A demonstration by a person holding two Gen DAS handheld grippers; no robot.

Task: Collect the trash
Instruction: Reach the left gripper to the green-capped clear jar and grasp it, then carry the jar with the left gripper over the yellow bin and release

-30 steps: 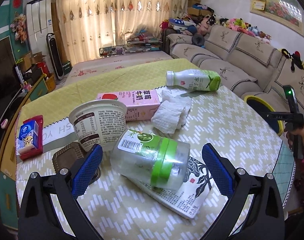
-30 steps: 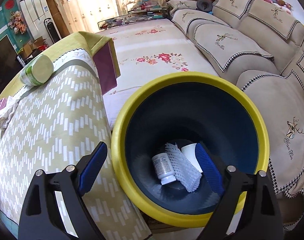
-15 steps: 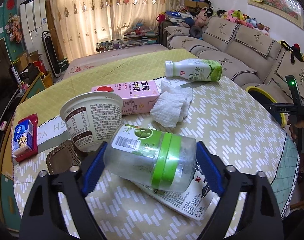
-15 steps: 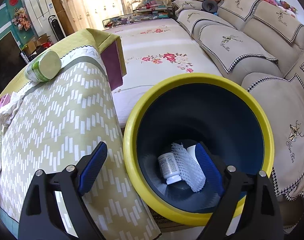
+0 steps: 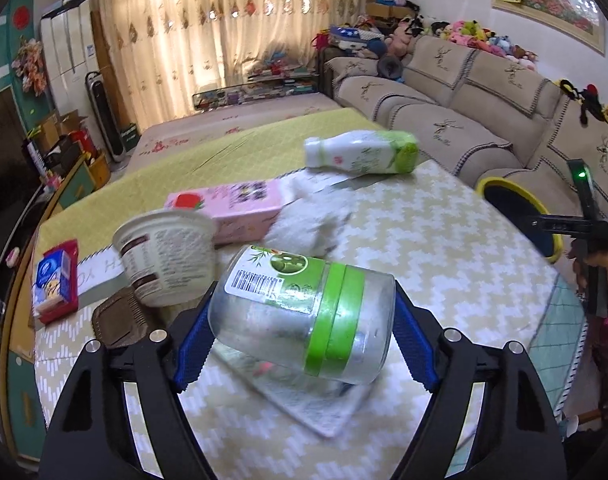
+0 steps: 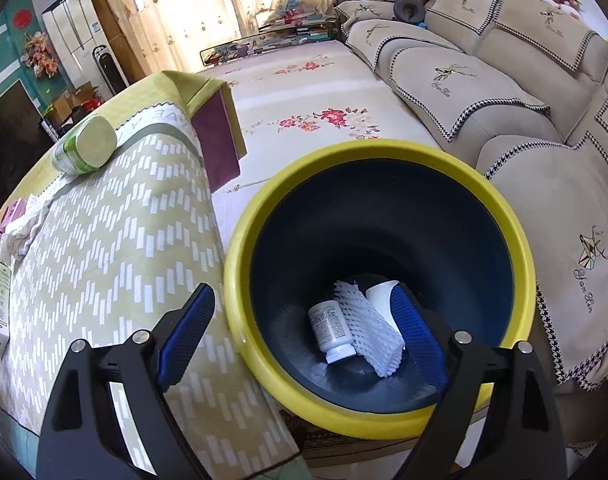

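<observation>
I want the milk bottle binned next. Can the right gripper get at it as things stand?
Probably yes: the right gripper is open and empty above the bin, and the milk bottle lies unobstructed across the table.

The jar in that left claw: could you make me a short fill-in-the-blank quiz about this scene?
1. The left claw grips a clear jar with a ____ band.
2. The bin has a ____ rim.
3. The right claw holds ____.
4. The pill bottle lies inside the ____.

Missing words: green; yellow; nothing; bin
</observation>
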